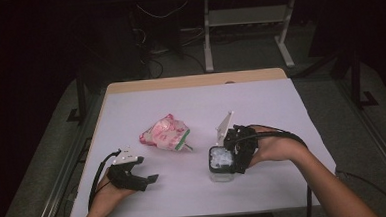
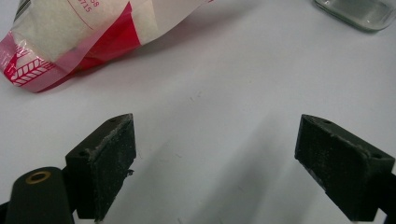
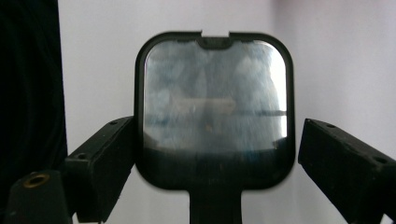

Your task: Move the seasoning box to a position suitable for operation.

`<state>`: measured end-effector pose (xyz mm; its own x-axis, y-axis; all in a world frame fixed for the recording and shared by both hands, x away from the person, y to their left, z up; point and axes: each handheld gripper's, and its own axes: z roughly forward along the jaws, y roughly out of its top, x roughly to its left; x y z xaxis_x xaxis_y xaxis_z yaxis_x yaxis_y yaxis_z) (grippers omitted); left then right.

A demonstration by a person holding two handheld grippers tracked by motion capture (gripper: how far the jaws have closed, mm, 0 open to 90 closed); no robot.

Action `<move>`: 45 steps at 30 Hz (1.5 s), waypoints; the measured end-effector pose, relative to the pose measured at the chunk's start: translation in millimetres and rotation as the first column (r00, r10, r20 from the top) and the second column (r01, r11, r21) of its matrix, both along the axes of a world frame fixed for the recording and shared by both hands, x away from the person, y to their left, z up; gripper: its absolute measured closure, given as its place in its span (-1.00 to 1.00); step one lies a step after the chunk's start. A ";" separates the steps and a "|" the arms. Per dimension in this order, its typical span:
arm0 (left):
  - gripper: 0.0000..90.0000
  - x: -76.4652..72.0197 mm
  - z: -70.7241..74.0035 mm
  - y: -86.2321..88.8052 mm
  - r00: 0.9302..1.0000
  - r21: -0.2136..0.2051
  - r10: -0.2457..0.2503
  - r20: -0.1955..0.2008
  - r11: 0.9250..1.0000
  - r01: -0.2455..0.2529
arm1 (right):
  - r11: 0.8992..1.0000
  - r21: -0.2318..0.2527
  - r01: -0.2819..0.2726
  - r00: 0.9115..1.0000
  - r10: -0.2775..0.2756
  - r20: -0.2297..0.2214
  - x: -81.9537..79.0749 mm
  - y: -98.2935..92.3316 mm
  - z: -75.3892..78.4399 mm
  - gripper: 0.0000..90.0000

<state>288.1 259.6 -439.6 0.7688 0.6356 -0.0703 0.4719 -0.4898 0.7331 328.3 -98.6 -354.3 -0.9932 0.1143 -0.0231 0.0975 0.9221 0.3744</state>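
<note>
A crumpled pink, red and white plastic bag [image 1: 164, 132] lies in the middle of the white table [image 1: 260, 100]; its near end shows in the left gripper view [image 2: 84, 32]. My left gripper [image 1: 146, 169] rests at the front left, open and holding nothing [image 2: 215, 121], a short way from the bag. To the right stands a clear container with a black-rimmed square lid [image 1: 220, 159] and something white inside. My right gripper [image 1: 229, 155] is over it, and its open jaws [image 3: 217, 128] straddle the lid [image 3: 215, 93]. The left jaw touches the rim and the right jaw stands just off it.
A corner of the glass container [image 2: 359, 11] shows far right in the left gripper view. A wooden strip [image 1: 194, 81] runs along the table's far edge. White desk legs [image 1: 207, 37] and cables stand on the dark floor beyond.
</note>
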 end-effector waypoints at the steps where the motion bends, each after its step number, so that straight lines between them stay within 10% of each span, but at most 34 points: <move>1: -0.73 -0.1 0.1 -0.1 1.000 0.001 0.000 0.001 1.000 0.000 | 1.000 0.000 0.000 1.000 0.000 0.000 0.0 0.0 0.0 -0.75; 15: -0.73 -0.4 0.6 0.1 1.000 -0.008 0.002 0.007 1.000 -0.002 | 0.977 0.099 0.189 0.982 -0.188 -0.017 -12.6 -75.3 -3.2 -0.51; 21: -0.73 -0.6 1.1 2.1 1.000 -0.011 0.009 0.014 1.000 -0.009 | 0.937 0.192 0.292 0.956 -0.285 -0.062 -18.0 -106.8 -28.1 0.14; 23: -0.73 -0.4 1.0 2.7 1.000 -0.015 0.005 0.012 1.000 -0.005 | 0.905 0.251 0.344 0.939 -0.331 -0.092 -23.4 -116.1 -35.3 0.46; 25: -0.73 -0.7 1.2 2.7 1.000 -0.025 0.009 0.013 1.000 -0.009 | 0.898 0.269 0.349 0.937 -0.335 -0.097 -25.3 -119.1 -38.4 0.59; 26: -0.73 -0.6 1.1 2.7 1.000 -0.027 0.007 0.012 1.000 -0.007 | 0.872 0.317 0.374 0.927 -0.354 -0.121 -29.5 -123.2 -46.2 0.76; 29: -0.73 -0.6 0.0 2.0 1.000 -0.023 0.003 0.007 1.000 -0.002 | 0.857 0.344 0.385 0.923 -0.366 -0.121 -32.7 -124.6 -51.8 0.92; 36: -0.73 -1.2 1.8 3.8 1.000 -0.016 -0.006 0.013 1.000 0.007 | 0.813 0.453 0.366 0.930 -0.333 -0.155 -48.1 -125.0 -69.3 0.99; 45: -0.73 -2.1 0.0 2.1 1.000 -0.017 -0.003 0.013 1.000 0.003 | 0.820 0.477 0.317 0.948 -0.262 -0.180 -52.9 -108.3 -77.1 0.99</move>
<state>286.0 261.7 -439.6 0.7717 0.6319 -0.0715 0.4610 -0.4786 0.7473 275.4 -206.8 -431.3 -0.9060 0.3657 0.2131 0.3930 0.5399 0.7444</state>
